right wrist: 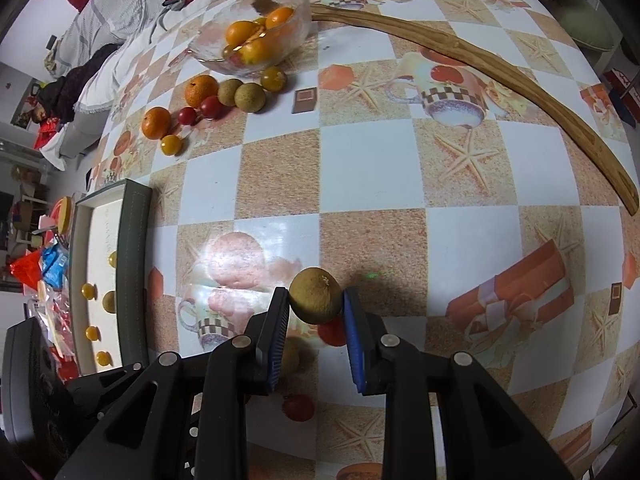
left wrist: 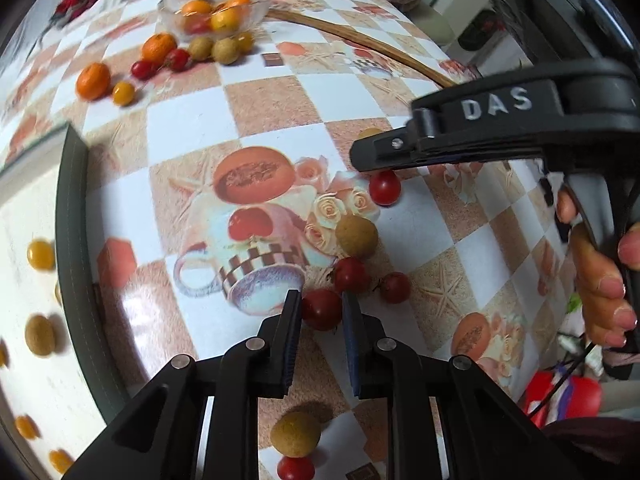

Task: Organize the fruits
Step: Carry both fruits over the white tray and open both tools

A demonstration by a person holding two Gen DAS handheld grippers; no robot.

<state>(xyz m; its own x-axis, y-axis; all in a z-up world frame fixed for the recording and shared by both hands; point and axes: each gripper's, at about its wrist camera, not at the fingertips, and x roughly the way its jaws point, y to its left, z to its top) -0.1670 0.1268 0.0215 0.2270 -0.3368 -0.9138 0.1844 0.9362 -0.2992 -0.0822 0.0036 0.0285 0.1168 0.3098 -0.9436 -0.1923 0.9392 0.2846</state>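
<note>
I see the checkered table (right wrist: 400, 168) with one long wooden stick (right wrist: 500, 64) curving across it, one green-rimmed tray (right wrist: 134, 264) at its left edge and one glass bowl (right wrist: 256, 28) of fruit at the far side. Beside the bowl lie two oranges (right wrist: 201, 90) (plus smaller fruit I won't count). My right gripper (right wrist: 316, 308) is clamped on one brown longan (right wrist: 316, 295) above the table; my left gripper (left wrist: 321, 310) pinches one red cherry tomato (left wrist: 321, 309) on the cloth.
</note>
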